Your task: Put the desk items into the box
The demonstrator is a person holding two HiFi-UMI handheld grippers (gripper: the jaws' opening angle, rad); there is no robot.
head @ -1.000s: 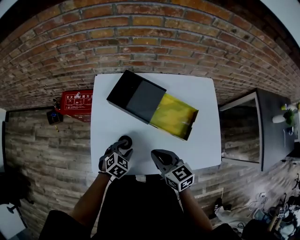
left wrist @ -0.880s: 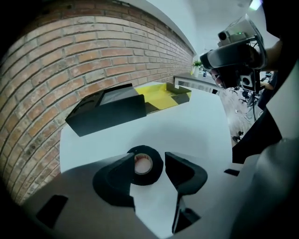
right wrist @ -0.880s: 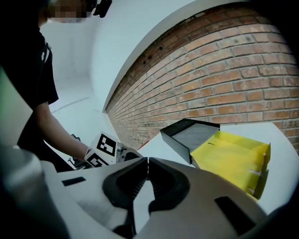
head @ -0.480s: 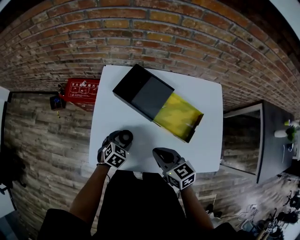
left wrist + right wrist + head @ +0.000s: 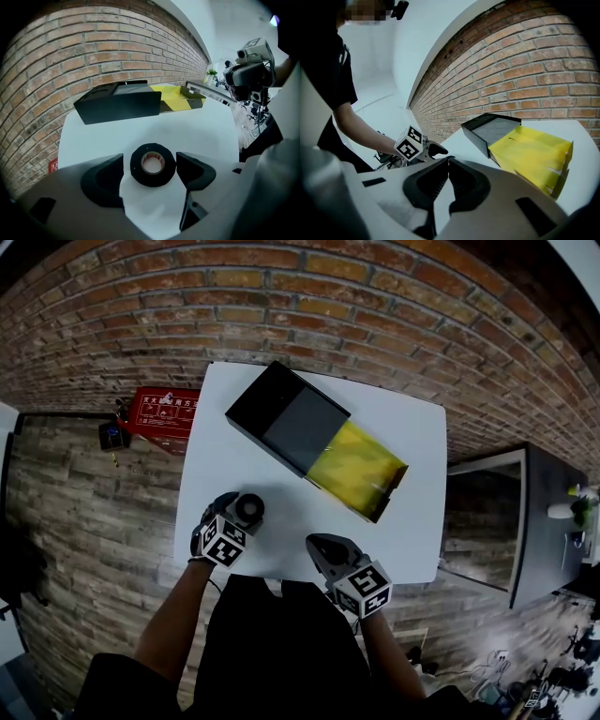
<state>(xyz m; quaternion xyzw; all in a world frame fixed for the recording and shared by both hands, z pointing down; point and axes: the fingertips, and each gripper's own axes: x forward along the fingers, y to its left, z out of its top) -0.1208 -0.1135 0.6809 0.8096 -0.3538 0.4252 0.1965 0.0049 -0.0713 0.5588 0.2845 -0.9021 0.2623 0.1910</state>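
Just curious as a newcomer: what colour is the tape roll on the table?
Black, with a tan core; the tape roll shows best in the left gripper view.

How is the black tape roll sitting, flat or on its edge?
Flat. The tape roll lies on the white table, with its round hole facing up.

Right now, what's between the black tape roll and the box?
Nothing: only bare white table between the tape roll and the box, in the left gripper view.
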